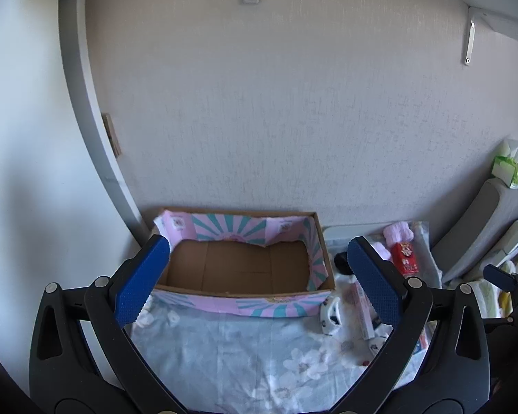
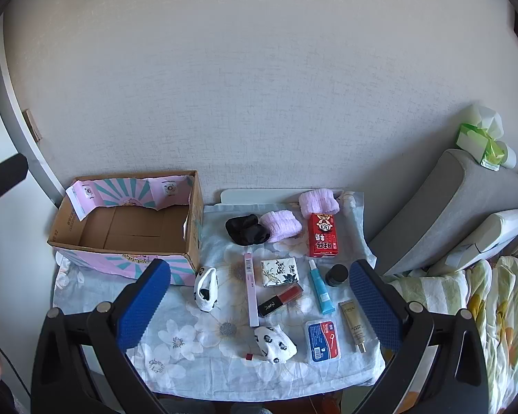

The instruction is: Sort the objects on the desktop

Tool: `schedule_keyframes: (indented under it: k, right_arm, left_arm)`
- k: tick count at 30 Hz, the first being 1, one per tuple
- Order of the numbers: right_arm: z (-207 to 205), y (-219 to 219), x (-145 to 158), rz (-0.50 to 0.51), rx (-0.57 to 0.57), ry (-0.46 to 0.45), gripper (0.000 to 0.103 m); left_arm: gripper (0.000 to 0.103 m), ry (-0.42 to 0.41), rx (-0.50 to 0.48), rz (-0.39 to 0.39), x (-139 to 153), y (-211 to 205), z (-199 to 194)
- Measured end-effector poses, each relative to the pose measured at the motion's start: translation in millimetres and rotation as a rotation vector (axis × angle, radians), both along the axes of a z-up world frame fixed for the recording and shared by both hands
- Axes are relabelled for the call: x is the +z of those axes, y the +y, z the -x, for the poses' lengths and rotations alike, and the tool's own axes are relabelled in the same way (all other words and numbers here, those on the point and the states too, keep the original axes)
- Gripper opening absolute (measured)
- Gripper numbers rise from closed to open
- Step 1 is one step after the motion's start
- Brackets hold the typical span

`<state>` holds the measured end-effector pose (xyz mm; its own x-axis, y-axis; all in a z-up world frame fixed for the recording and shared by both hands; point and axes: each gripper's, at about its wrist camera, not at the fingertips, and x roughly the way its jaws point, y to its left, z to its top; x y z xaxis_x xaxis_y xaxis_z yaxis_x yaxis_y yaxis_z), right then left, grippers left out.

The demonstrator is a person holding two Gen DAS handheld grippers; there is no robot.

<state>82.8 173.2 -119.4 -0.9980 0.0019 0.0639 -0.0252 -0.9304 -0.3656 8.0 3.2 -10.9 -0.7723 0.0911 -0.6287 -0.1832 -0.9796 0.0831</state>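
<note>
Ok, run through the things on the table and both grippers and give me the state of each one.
Cardboard box: open on top, nothing inside.
Left gripper: open, holding nothing.
Right gripper: open, holding nothing.
Red carton: lying flat, closed.
Blue tube: lying flat, cap on.
Gold tube: lying flat, cap on.
Small dark jar: upright, lid on.
Lipstick: lying down, closed.

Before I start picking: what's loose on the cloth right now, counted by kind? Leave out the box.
Fabric pieces: 5 (two pink, one black, two panda-print)
Tubes and sticks: 4 (pink stick, red lipstick, blue tube, gold tube)
Small packs: 3 (red, floral, blue floss)
Dark jar: 1
Total: 13
</note>
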Motion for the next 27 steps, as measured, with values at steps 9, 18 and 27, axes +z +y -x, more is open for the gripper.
schedule_keyframes:
  k: [9, 18, 27]
  right_arm:
    - [7.0, 4.2, 2.7, 0.001, 0.029, -0.018, 0.103]
    - [4.4, -2.6, 2.5, -0.027, 0.012, 0.001, 0.103]
    - [3.8, 2.7, 3.2, 0.028, 0.065, 0.006, 0.103]
  left_arm:
    - [0.103, -0.022, -0.013, -0.009, -5.9, -16.4, 5.2]
    - [0.103, -0.032, -0.033, 0.025, -7.3, -26.5, 5.7]
    - [0.103, -0.032, -0.093, 0.066, -7.4, -19.0, 4.6]
